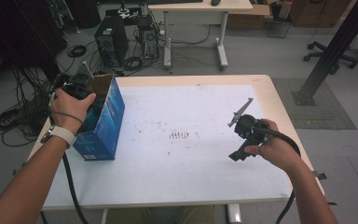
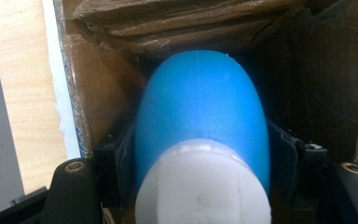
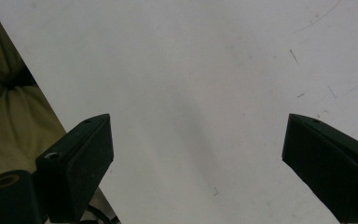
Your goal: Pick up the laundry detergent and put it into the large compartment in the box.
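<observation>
1. The landmark here is the blue box (image 1: 103, 122) – an open-topped cardboard carton with blue printed sides, standing at the far-left part of the table (image 1: 270, 93), on the edge of the white mat (image 1: 186, 158) that covers most of the tabletop.

2. The left gripper (image 1: 77, 86) is right at the box's open top, pushed down into it from the left side, with the person's left hand (image 1: 70, 105) wrapped around it. There's a light-coloured watch strap (image 1: 61, 134) on that wrist.

3. In the left gripper view you're looking inside the box: brown cardboard walls all around and folded flaps at the far end. The left gripper (image 2: 200, 154) has its jaws clamped on either side of a blue bottle (image 2: 200, 112) with a white cap (image 2: 203, 186), cap end toward the camera. So the bottle sits inside the box, gripped on both sides.

4. The right gripper (image 1: 235, 154) is well apart from the box, over on the right side of the mat, held in the right hand (image 1: 272, 149) and tilted down toward the mat, with its cable (image 1: 290, 191) trailing off the near edge.

5. The right gripper view shows the right gripper (image 3: 196, 154) with jaws spread wide – nothing between them, just bare white mat (image 3: 191, 70) with a few scuffs.

6. Middle of the mat, between the box and the right gripper, there's a patch of small dark marks (image 1: 179, 135).

7. On the floor beyond the box: a black computer tower (image 1: 111, 42) and tangled cables (image 1: 14, 116).
</observation>
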Action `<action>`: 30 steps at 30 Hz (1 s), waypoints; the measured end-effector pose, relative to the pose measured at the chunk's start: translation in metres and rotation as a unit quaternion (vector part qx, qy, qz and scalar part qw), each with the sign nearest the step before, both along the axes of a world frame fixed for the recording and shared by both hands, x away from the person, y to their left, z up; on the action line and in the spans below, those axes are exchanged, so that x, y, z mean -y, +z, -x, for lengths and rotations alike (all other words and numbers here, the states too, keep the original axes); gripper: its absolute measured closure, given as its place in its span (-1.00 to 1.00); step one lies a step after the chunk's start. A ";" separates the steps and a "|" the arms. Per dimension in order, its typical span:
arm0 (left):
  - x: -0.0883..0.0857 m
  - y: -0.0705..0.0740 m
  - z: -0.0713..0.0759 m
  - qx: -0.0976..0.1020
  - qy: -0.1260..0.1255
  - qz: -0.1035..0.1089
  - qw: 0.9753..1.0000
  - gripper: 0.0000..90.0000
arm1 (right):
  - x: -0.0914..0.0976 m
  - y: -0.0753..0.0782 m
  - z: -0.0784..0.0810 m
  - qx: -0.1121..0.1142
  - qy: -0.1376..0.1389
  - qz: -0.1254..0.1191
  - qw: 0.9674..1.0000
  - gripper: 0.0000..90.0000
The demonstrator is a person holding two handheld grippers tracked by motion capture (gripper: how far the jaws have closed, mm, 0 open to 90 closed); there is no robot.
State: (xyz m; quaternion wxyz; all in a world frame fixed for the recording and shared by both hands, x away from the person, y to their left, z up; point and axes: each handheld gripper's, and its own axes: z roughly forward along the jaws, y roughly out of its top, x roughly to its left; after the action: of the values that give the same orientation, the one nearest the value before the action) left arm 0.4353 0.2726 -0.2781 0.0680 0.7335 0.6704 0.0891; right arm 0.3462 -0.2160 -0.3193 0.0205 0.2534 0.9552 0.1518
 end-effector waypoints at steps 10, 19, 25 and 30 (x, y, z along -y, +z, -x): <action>0.002 -0.001 -0.001 -0.010 -0.005 -0.004 1.000 -0.36 | 0.000 0.000 0.001 -0.001 -0.001 0.000 1.000 -0.80; 0.002 0.000 -0.001 -0.014 -0.015 -0.001 1.000 -0.46 | -0.001 0.000 0.001 -0.002 0.001 0.000 1.000 -0.80; 0.004 0.001 0.000 -0.014 -0.013 -0.002 1.000 -0.47 | -0.001 0.000 0.001 -0.001 0.002 0.000 1.000 -0.80; 0.004 0.002 0.001 -0.013 -0.017 -0.001 1.000 -0.48 | -0.001 0.000 0.002 -0.002 0.001 0.000 1.000 -0.80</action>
State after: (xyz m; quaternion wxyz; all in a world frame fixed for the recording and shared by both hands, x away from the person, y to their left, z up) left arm 0.4346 0.2687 -0.2758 0.0600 0.7460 0.6585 0.0794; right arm 0.3443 -0.2153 -0.3194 0.0182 0.2524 0.9556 0.1511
